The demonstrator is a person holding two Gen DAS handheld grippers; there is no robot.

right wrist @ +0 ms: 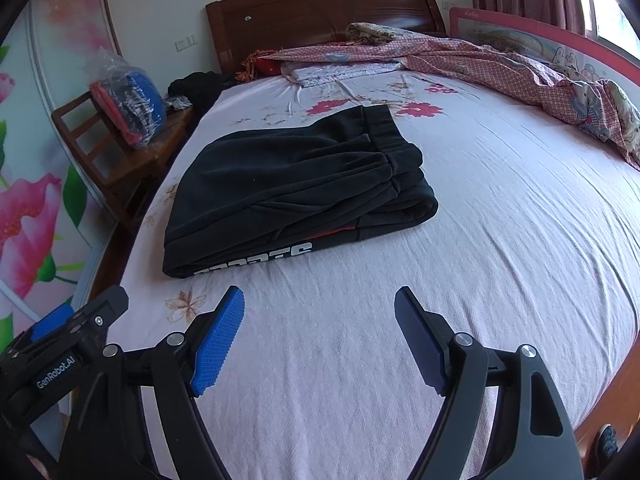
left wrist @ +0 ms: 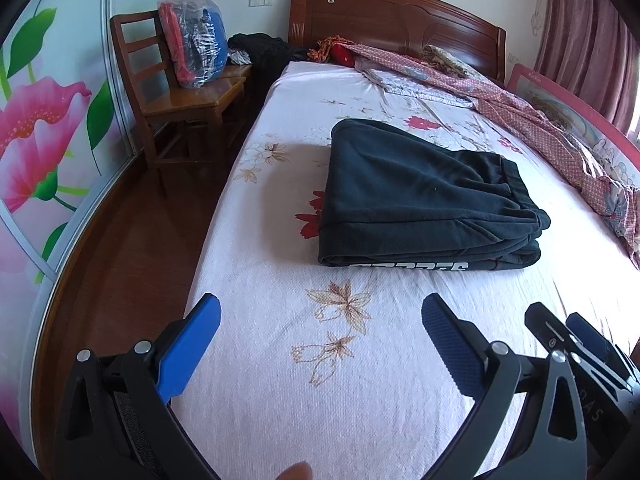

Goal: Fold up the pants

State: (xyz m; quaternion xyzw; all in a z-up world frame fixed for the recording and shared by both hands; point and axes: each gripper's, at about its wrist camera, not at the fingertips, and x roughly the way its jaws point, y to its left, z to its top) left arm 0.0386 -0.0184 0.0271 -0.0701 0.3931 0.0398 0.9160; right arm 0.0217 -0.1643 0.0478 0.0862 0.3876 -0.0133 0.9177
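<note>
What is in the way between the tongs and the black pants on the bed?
Nothing visible. Only bare flowered bedsheet lies between the open right tongs and the folded black pants, and likewise for the open left tongs. The pink quilt is bunched up beyond the pants, off to the far side.

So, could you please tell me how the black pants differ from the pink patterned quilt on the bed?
The black pants are folded into a compact, layered stack; the pink patterned quilt lies crumpled and spread loosely. The pants are plain dark with white lettering along one edge; the quilt is checked pink with cartoon prints. The pants sit mid-bed, the quilt near the headboard and far side. Both rest on the floral sheet, untouched by either tool.
</note>
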